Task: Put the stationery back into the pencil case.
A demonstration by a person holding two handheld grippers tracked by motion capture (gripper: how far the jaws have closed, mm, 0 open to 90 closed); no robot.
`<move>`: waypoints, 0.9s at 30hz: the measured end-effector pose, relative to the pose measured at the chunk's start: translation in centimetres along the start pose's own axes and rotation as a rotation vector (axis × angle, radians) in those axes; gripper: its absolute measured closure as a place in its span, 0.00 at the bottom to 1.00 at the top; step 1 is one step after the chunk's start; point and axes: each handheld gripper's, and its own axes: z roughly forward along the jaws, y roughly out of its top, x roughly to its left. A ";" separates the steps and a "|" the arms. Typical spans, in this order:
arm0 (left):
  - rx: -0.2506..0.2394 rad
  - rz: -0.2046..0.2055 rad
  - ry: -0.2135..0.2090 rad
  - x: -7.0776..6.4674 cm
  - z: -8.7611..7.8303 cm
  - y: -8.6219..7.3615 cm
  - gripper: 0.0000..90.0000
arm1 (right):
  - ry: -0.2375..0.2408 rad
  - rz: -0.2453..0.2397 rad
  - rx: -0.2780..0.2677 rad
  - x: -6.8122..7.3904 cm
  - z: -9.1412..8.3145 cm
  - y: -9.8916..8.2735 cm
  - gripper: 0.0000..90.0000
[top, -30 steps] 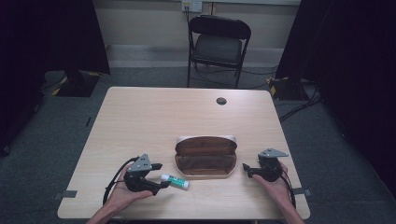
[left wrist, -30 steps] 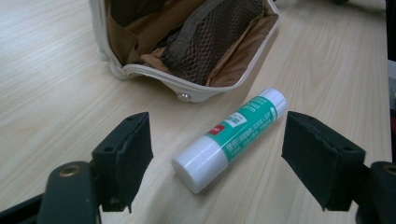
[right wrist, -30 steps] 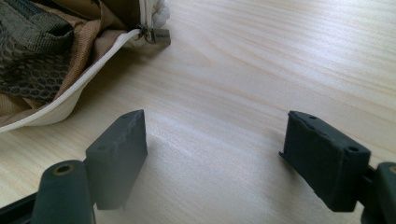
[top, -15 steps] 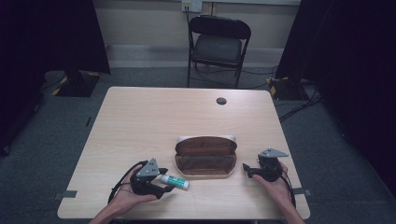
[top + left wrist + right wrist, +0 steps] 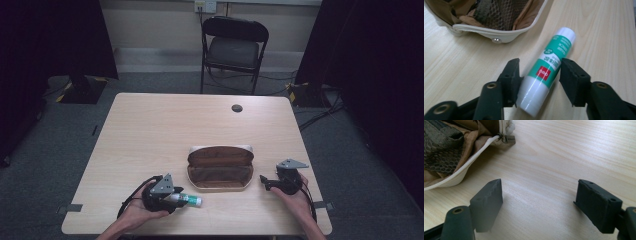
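Note:
A white and green glue stick [image 5: 549,67] lies on the wooden table [image 5: 175,130], just left of an open brown zip case [image 5: 220,167]. My left gripper [image 5: 540,75] has its two jaws against the stick's sides near its white end, shut on it; in the high view this gripper [image 5: 177,197] sits at the front left with the glue stick [image 5: 189,200] poking out to the right. My right gripper [image 5: 539,200] stands open over bare wood, nothing between its jaws, just right of the case [image 5: 461,175]. Seen from above, it [image 5: 262,181] points at the case's right end.
The case's cream rim [image 5: 486,32] and mesh lining lie close ahead of the left jaws. A small black round cap [image 5: 237,108] sits near the table's far edge. A black folding chair [image 5: 234,47] stands behind the table. Cables trail from both grippers.
My left gripper has slid right along the front of the table onto the glue stick. The right gripper and the case have stayed in place.

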 end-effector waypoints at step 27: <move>0.021 0.017 -0.044 -0.9 1.0 0.2 0.72 | 0.003 -0.002 0.000 0.0 0.0 0.0 0.23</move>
